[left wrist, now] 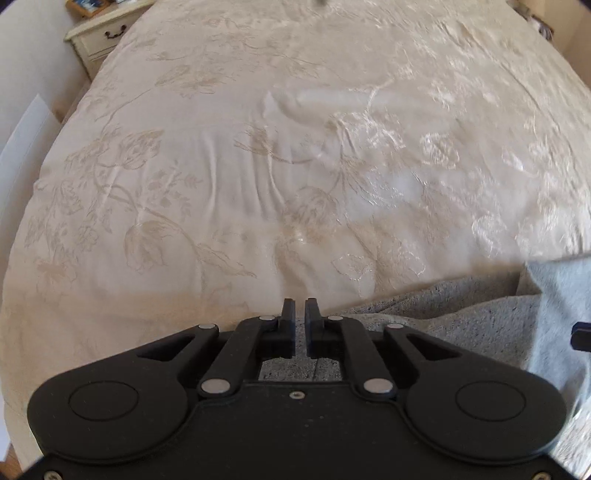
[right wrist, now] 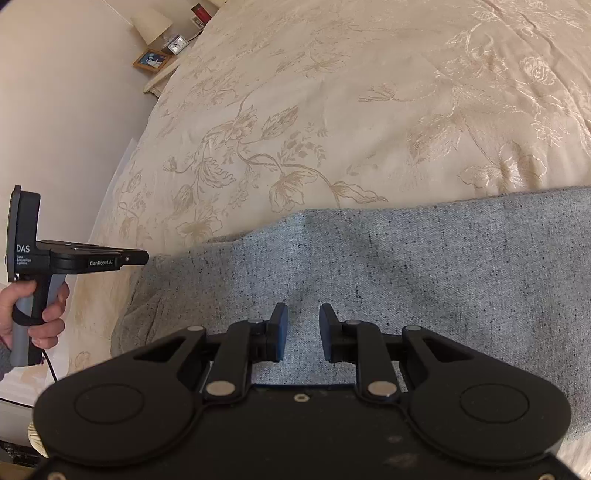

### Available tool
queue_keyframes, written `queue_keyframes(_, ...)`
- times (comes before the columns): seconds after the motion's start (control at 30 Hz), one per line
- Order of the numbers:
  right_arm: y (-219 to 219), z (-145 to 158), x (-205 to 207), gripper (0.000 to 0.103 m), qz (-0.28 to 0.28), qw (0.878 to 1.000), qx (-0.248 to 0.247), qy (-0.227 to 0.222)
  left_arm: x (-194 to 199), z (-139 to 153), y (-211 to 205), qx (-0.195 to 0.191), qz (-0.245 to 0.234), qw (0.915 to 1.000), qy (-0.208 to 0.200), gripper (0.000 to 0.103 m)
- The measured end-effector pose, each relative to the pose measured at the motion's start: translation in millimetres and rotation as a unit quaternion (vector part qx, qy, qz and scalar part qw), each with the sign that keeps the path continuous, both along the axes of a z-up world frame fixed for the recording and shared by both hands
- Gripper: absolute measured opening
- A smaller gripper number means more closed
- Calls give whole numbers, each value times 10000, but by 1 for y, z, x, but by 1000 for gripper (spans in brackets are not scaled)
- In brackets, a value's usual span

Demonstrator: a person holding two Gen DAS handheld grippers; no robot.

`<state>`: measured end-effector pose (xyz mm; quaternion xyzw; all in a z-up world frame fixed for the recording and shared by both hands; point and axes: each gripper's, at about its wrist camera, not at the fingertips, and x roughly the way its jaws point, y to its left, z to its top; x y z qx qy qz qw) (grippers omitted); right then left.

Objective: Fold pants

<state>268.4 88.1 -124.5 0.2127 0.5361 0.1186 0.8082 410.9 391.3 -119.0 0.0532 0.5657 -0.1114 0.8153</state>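
The left gripper has its jaws nearly pressed together, only a thin slit between the pads, and nothing is pinched there; the grey cloth of the pants shows beneath and to the right of it, but I cannot tell whether the fingertips touch it. The right gripper has its jaws spread partway, with a clear gap between the pads, and it holds nothing; it hangs over the pants, and contact with the cloth cannot be judged from this angle.

The pants lie flat on the bed, along its near edge, on a cream bedspread with a woven flower pattern.

The right wrist view shows things the left one does not: the left gripper seen from the side, its tip at the left end of the pants (whether it meets the cloth is unclear), and the hand wrapped around its grey handle. It also shows a lamp, a small clock and a framed picture beside the bed.

The left wrist view, somewhat blurred, shows a bedside drawer with a dark handle and a wider stretch of bedspread, with the right gripper's fingertip at the right edge
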Motion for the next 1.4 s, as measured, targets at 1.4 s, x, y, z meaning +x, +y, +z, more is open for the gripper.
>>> queue_keyframes(1.4,232,5,120,9,4101,8968,1010,-1315,-111,4,98,-1249,1490,9809,-31,30)
